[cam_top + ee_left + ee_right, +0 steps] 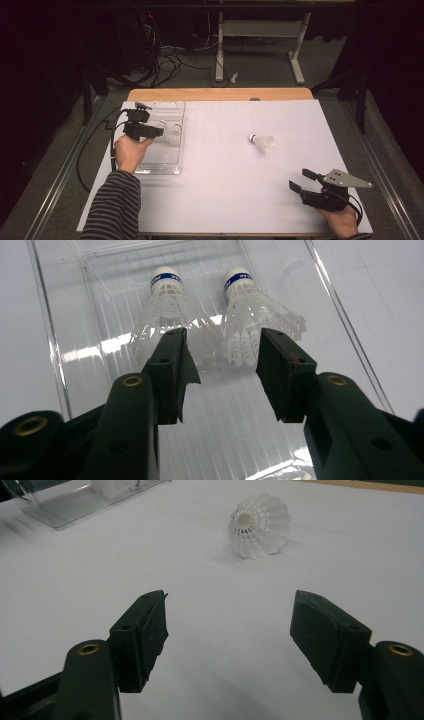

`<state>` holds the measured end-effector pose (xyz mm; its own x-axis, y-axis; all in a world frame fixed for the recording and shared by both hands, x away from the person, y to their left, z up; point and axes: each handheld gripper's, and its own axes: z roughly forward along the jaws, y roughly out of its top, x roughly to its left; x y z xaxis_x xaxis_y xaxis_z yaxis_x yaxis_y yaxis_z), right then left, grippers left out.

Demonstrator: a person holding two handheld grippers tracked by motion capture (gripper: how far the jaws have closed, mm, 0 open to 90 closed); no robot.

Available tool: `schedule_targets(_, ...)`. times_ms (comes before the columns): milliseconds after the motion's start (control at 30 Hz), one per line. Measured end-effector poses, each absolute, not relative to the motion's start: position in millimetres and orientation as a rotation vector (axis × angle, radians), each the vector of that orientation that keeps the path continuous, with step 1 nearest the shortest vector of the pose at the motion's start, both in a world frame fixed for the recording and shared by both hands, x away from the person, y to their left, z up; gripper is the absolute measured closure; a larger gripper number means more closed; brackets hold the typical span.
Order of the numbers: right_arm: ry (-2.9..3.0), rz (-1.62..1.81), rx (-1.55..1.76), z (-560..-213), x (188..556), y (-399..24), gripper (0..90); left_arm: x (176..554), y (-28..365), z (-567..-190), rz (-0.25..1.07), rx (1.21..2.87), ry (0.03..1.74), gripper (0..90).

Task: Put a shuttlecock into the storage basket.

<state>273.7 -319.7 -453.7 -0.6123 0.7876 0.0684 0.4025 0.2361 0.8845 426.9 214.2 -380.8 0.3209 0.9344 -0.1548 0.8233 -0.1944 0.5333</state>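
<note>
The left gripper (159, 132) hangs over the clear tray (172, 167) at the left side of the worktop (225, 190), its jaws parted with nothing pressed between them. In the left gripper view, two shuttles lie side by side in the tray just past the gripper (222, 365), the left shuttle (167, 315) and the right shuttle (250, 315), each with its blue-banded cork pointing away from the camera and its skirt toward the jaws; their skirts sit close together (whether they touch I cannot tell). A third shuttle (262, 142) lies on its side on the bare white worktop right of centre, well apart from the tray. The right gripper (301, 181) rests low near the front right corner, held in a hand (342, 220), its jaws spread wide and holding nothing. In the right gripper view that gripper (227, 615) faces the loose shuttle (260, 525), whose open skirt turns toward the camera, with the tray (65, 505) off at the upper left.
</note>
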Motion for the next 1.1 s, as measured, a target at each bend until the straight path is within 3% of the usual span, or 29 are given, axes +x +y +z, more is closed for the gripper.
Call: schedule_targets(1100,2.123,1.336,1.091,-453.7,273.8,-319.8,31.5,406.9,209.4,-377.1,0.275,2.074,1.482,49.1)
